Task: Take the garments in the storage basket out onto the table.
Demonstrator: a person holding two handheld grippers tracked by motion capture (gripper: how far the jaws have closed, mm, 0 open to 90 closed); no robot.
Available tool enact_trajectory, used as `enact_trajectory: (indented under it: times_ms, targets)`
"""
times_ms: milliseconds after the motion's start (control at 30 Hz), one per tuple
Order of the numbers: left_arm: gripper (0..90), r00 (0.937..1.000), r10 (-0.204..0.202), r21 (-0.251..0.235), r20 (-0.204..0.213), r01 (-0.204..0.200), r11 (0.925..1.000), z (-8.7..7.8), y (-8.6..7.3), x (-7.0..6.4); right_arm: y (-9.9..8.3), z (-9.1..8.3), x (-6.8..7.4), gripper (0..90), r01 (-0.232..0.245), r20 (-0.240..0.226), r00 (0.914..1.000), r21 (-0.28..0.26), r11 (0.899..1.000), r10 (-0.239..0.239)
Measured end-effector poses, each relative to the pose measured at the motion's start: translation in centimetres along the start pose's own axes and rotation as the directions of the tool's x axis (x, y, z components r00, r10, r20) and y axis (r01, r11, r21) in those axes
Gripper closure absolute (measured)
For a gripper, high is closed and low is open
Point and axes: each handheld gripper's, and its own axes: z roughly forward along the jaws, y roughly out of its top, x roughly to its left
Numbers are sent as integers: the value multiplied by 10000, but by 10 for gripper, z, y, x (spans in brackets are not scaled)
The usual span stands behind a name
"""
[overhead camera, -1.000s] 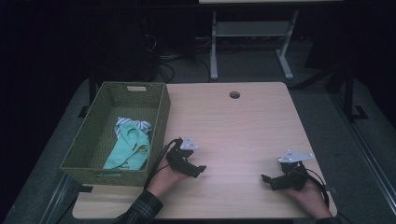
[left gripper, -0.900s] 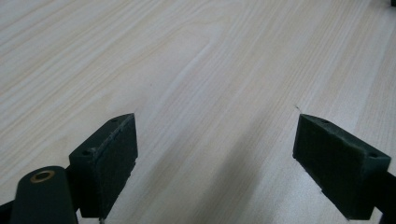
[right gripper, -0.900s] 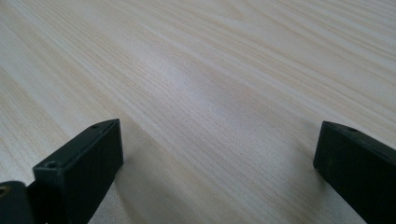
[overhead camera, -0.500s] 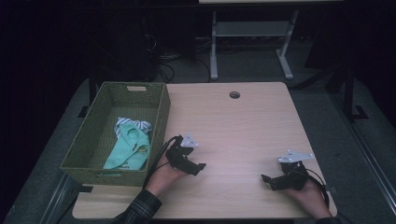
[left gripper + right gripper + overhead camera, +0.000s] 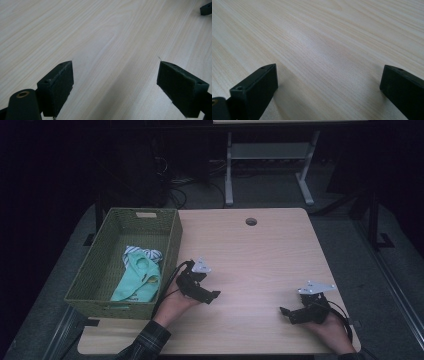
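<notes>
Two tools rest low over the bare wooden counter (image 5: 260, 255), each with its jaws spread wide and gripping nothing: the left tool (image 5: 207, 296) just beside the green woven basket (image 5: 95, 275), the right tool (image 5: 289, 312) well apart, near the counter's front right edge. Mint and striped cloths (image 5: 137, 275) lie inside the basket.

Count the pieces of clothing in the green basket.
2, both in the green basket: a mint green piece toward its near end, and a striped piece just behind it, partly covered. More could be hidden beneath.
</notes>
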Motion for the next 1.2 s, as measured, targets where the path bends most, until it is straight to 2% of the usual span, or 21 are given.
enact_trajectory:
  times_ms: [533,1200]
  targets:
    - [133,9997,194,35,122,-195,9998,-8,10,0,0,0,0,10,-4,3,10000,1,10000,4]
    - [135,9997,218,-265,92,-215,9994,-23,21,6,0,0,0,10,-7,-1,10000,-1,10000,7]
